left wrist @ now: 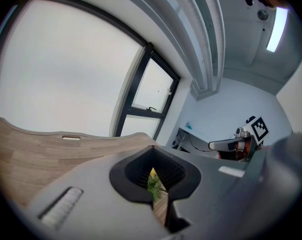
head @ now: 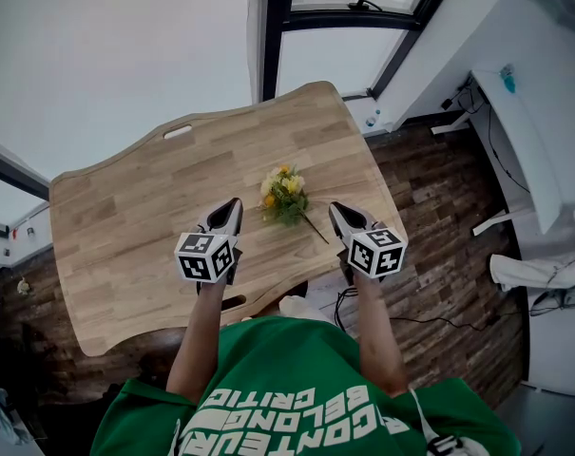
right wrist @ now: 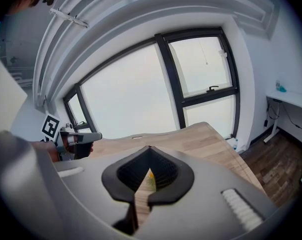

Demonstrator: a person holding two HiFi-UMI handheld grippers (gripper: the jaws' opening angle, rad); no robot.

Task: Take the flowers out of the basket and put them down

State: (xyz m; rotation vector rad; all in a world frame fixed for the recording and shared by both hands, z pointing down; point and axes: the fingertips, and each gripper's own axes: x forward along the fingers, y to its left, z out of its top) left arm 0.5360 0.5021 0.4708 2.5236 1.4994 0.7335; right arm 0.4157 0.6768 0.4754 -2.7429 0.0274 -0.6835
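A small bunch of yellow flowers with green leaves [head: 284, 196] lies on the wooden table [head: 135, 217], its stem pointing toward the near right. No basket shows in any view. My left gripper [head: 232, 204] hovers just left of the bunch and my right gripper [head: 336, 209] just right of it. Both are shut and hold nothing. In the left gripper view the flowers [left wrist: 153, 184] show through the slit of the closed jaws, with the right gripper [left wrist: 238, 145] off to the right. The right gripper view likewise shows the flowers [right wrist: 150, 179] and the left gripper [right wrist: 80, 138].
The table has a slot cut-out [head: 178, 132] near its far edge and another at the near edge. Large windows [head: 344, 55] stand behind it. A white desk [head: 529, 150] and cables [head: 430, 326] are on the dark wooden floor to the right.
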